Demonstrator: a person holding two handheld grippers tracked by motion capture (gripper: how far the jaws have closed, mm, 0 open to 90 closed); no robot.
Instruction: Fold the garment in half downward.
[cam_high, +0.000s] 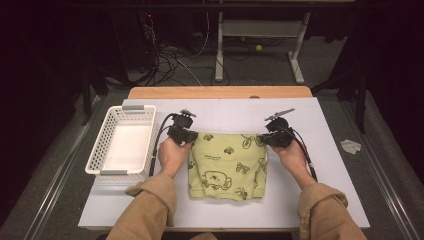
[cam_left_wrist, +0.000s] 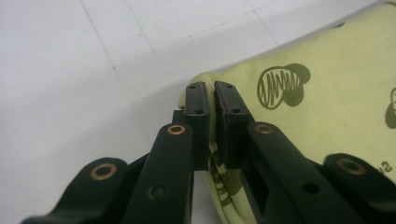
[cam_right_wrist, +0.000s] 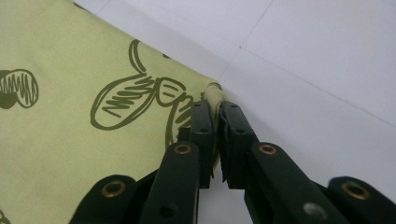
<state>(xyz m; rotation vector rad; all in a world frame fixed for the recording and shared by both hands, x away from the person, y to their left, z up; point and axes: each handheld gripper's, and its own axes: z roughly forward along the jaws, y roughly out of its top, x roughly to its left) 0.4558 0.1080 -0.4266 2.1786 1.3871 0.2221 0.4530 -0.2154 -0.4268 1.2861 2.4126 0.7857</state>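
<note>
Cloth: pale yellow-green fabric garment with dark olive cartoon prints (cam_high: 227, 165), folded to a rough square, lying at the middle of the table, near edge toward the person.
Left gripper: black two-jaw gripper (cam_high: 192, 136) at the cloth's far left corner; in the left gripper view (cam_left_wrist: 209, 100) the jaws are pressed together on the corner fold, fabric pinched between the pads.
Right gripper: black two-jaw gripper (cam_high: 261, 139) at the far right corner; in the right gripper view (cam_right_wrist: 215, 116) the jaws pinch that corner, a bit of hem poking out above the tips.
Hands: tan-sleeved forearms come in from the near edge, one hand on each gripper.
Table: white gridded tabletop (cam_high: 320, 165) with a wooden far edge.
Basket: white perforated plastic basket (cam_high: 101, 150), left of the cloth, well apart from it.
</note>
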